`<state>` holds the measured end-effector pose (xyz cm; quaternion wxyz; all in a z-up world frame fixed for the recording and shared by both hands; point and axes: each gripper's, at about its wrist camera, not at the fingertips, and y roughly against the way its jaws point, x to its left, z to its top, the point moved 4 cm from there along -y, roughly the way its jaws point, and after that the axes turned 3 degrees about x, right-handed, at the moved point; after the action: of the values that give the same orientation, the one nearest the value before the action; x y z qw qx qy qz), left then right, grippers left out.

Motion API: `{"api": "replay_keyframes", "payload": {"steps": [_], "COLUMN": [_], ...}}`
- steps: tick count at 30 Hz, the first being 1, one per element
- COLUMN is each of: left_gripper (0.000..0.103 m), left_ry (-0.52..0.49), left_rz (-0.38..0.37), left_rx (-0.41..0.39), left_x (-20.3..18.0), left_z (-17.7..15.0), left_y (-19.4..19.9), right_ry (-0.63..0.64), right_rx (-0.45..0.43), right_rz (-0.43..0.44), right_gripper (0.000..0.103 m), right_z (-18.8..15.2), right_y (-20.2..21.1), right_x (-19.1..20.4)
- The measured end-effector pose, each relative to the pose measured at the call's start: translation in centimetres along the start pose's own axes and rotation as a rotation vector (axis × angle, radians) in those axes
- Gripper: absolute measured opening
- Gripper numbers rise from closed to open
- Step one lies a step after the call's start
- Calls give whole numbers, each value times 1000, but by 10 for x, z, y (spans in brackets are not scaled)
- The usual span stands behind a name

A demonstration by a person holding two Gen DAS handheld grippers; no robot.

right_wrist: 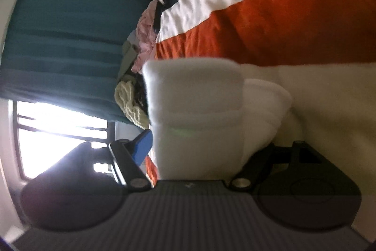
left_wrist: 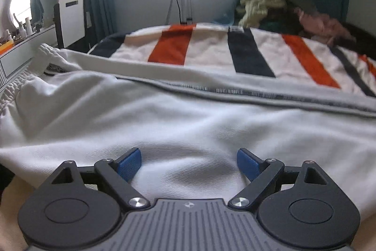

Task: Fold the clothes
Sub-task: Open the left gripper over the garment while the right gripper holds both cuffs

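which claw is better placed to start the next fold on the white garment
Probably the left claw: it sits open and empty right over the white ribbed fabric garment. The right claw is rolled sideways with a thick white fabric roll already between its fingers.

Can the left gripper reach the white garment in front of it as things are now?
Probably yes: the left gripper is open, the white garment lies directly beneath and ahead, and nothing stands between them.

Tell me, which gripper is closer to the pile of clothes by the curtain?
Right. The right gripper, rolled sideways around a white fold, has the pile just beyond its fingertips. The left gripper hovers open over the white garment, with the pile far across the bed.
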<state>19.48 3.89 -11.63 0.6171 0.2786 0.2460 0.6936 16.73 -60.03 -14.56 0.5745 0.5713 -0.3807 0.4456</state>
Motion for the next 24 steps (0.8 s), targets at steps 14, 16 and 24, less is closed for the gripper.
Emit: {"api": "replay_keyframes", "payload": {"steps": [14,16,24], "left_gripper": [91,91,91], "left_ry": [-2,0,14], "left_rz": [-17,-22,5], "left_rx": [38,40,-33], "left_x": [5,6,19], "left_z": [-1,1,17], "left_y": [-5,-4,17], "right_ry": [456,567,1017], "right_rx": [-159,-187,-292], "right_rz": [-244,-232,-95], "right_gripper": [18,18,18], "right_z": [-36,-52,-156], "right_y": [6,9,26], "right_x": [54,77,163]}}
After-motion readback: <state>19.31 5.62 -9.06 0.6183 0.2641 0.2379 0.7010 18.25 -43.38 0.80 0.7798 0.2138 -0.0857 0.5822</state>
